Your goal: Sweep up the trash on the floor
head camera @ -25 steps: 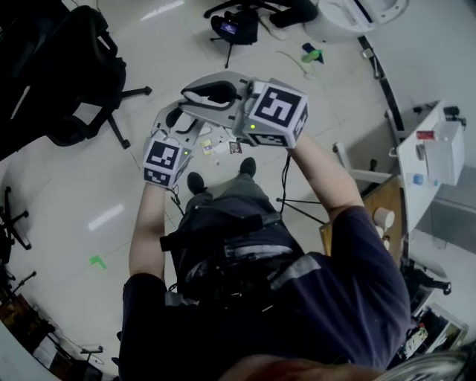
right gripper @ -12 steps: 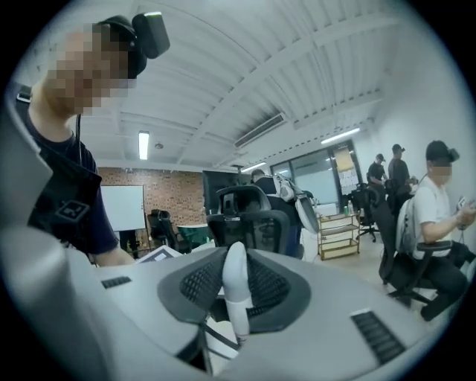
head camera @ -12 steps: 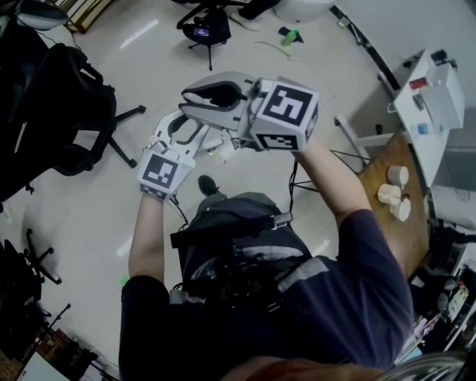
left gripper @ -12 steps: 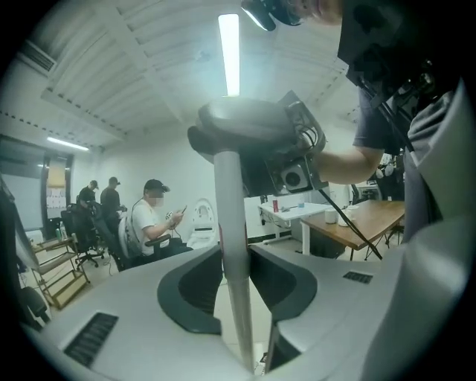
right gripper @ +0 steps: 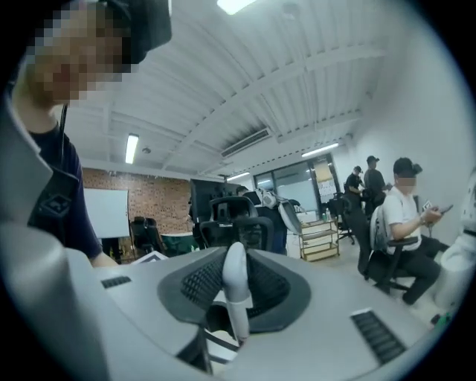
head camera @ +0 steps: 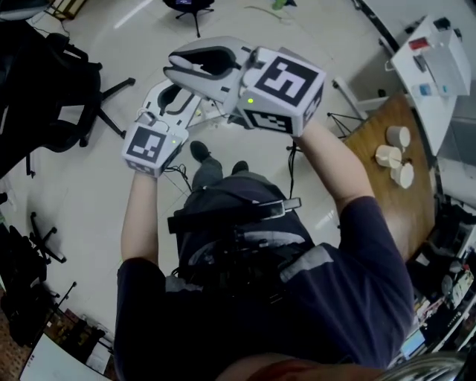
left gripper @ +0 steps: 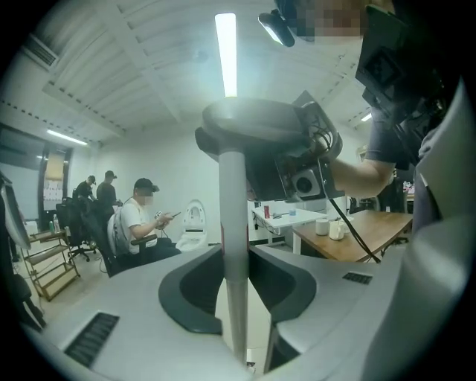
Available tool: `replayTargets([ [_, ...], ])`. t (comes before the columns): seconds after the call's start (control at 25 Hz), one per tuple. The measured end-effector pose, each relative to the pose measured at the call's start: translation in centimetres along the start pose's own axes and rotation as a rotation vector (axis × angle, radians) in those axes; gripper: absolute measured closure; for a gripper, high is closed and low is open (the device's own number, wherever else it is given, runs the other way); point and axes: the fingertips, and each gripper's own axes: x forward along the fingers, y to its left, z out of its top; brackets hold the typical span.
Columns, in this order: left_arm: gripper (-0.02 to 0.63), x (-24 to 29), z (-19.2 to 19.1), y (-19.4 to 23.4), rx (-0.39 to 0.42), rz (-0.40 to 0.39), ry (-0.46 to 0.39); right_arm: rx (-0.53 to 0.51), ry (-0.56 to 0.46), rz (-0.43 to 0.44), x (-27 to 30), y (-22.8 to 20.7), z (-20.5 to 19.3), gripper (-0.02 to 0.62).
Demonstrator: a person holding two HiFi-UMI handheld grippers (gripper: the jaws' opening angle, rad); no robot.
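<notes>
Both grippers are raised in front of the person's chest. In the left gripper view a pale upright pole (left gripper: pixel 232 193) with a red band stands between the jaws of my left gripper (left gripper: pixel 235 260). Those jaws are closing, and a slit of floor still shows beside the pole. Higher on the same pole sits my right gripper (left gripper: pixel 260 126). In its own view, my right gripper (right gripper: pixel 234 290) is shut on the rounded white handle end (right gripper: pixel 235 271). From above, the left gripper (head camera: pixel 172 93) is just below the right gripper (head camera: pixel 178 71). I cannot make out the floor litter.
Black office chairs (head camera: pixel 44 89) stand at the left. A wooden table (head camera: pixel 372 126) with cups and a white desk (head camera: pixel 439 52) are at the right. A stand's base (head camera: pixel 186 7) lies ahead. Seated people (left gripper: pixel 137 216) and a shelf cart (right gripper: pixel 320 238) are farther off.
Both grippers have lifted and moved forward together. The left jaws have narrowed around the pole. The scraps seen by the feet a second ago are out of sight.
</notes>
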Motion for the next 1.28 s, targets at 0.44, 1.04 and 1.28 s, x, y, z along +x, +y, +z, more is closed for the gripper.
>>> replayTargets([
  [0.44, 0.502, 0.1, -4.7, -6.4, 0.031, -0.073, 0.123, 0.107, 0.031, -0.027, -4.0, 2.7, -5.8, 0.492],
  [1.04, 0.502, -0.8, -17.3, -8.1, -0.042, -0.280, 0.238, 0.235, 0.120, -0.162, 0.1, 3.9, -17.7, 0.489],
  [1.28, 0.502, -0.3, -21.6, -8.2, -0.079, -0.313, 0.259, 0.251, 0.126, -0.227, 1.7, 3.1, -21.8, 0.488],
])
